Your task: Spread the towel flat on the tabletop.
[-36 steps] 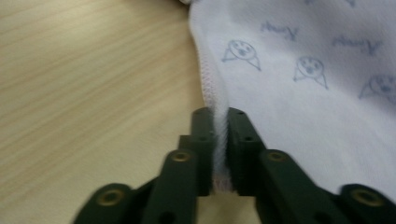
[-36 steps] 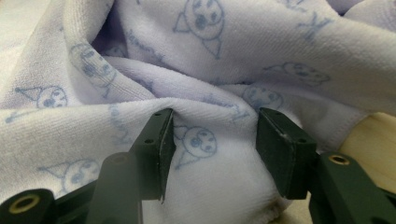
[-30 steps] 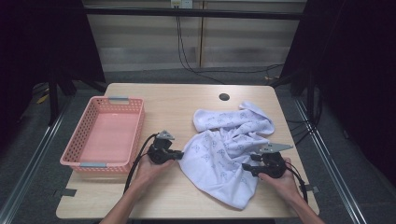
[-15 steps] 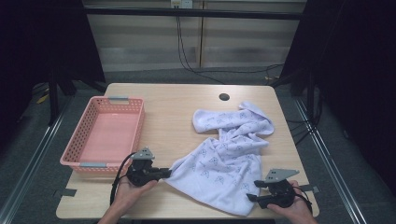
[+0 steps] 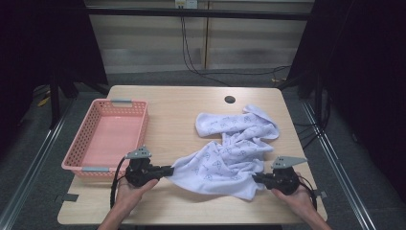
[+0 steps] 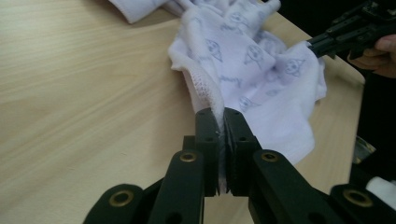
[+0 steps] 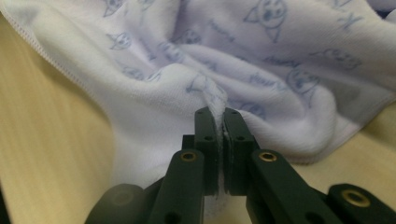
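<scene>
A white towel (image 5: pixel 230 153) with a pale blue print lies rumpled across the right half of the wooden table (image 5: pixel 182 110). My left gripper (image 5: pixel 168 170) is shut on the towel's near left corner, and the left gripper view shows the cloth edge (image 6: pixel 210 93) pinched between its jaws (image 6: pixel 220 116). At the near right, my right gripper (image 5: pixel 256 179) is shut on the other near corner. The right gripper view has a fold of the towel (image 7: pixel 215 95) clamped in my right gripper (image 7: pixel 219 114). Between the two grippers the near edge is stretched out; the far part stays bunched.
A pink plastic basket (image 5: pixel 91 139), with nothing in it, stands on the left side of the table, just beyond my left gripper. A round cable hole (image 5: pixel 230 99) sits near the far edge. The table's front edge runs close under both hands.
Both grippers have drawn back toward the near edge and spread apart, pulling the towel's near corners out sideways, so the cloth now lies wider and flatter at the front.
</scene>
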The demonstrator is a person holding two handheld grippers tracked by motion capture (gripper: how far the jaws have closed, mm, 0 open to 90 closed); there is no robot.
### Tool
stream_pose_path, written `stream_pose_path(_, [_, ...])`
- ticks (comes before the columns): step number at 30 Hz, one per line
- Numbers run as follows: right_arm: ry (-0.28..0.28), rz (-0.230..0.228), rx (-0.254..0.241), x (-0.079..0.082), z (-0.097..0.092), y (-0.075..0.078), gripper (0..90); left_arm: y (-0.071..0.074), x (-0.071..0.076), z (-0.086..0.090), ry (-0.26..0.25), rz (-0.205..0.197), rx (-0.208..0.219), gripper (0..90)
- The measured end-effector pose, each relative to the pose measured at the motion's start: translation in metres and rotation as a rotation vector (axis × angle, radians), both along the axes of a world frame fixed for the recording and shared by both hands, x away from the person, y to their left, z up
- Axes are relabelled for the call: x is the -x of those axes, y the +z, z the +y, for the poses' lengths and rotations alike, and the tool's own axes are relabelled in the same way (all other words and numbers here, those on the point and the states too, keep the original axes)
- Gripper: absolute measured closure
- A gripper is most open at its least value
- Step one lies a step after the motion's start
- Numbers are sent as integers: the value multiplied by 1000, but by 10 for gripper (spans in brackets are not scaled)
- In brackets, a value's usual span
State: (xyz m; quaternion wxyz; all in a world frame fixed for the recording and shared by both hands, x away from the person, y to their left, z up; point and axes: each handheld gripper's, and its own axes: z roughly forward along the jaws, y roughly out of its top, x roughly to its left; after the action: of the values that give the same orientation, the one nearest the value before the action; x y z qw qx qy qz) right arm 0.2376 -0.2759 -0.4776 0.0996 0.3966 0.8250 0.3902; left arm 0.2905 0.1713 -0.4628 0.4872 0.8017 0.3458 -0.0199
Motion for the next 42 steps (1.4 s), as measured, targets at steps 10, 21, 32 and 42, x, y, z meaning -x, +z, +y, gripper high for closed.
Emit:
stream_pose_path(10, [3,12,20,-59,27,-17,688,-5,-7,6,27,9,5,856])
stream_pose_path(21, [-49,-77,-44,-12,7,10,565,-7,-3,7,20,10,-8,855])
stream_pose_path(32, [118,32,-14,26,18,-8,570,-7,-2,6,10,13,-11,851])
stream_pose_path(42, [148,-72,148,30,39,-21,399,-6,-3,5,4,11,6,852])
